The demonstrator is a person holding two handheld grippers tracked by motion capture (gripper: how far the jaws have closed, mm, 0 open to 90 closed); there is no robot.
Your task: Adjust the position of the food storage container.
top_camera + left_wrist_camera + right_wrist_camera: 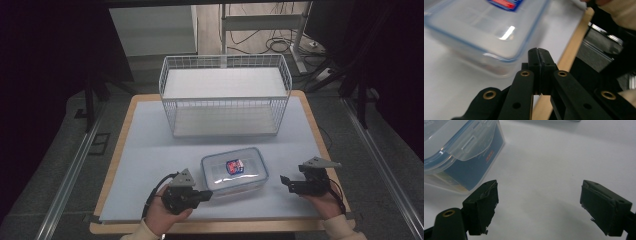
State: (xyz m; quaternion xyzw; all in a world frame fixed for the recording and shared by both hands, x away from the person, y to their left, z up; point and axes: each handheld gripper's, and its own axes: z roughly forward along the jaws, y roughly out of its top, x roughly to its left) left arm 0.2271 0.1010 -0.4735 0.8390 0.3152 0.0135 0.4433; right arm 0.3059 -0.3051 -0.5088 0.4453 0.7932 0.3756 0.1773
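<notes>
Left gripper view looks along the left gripper [539, 53], whose two black jaws are pressed flat together with nothing between them. Just beyond their tips lies a clear plastic container [484, 32] with a blue-edged lid, blurred at this range, and to the right runs the wooden edge of the bench [571, 47].

Right gripper view has the right gripper [539, 205] spread wide, its jaws well apart over bare white surface and gripping nothing. The corner of the container [461, 147], with a lid latch and a dark blue label on its side, sits near the left-hand jaw but apart from it.

From the high view, the left gripper [206, 195] is held in a hand at the near edge of the bench [120, 150], its tips pointing at the container [234, 171] and just beside its near left corner. The right gripper [285, 182] sits on the opposite side, near the container's right end and not touching it. The container lies flat on the white sheet [150, 165], lid on, a red and blue sticker on top. Farther back stands a white wire basket [225, 95], well apart from the container.
</notes>
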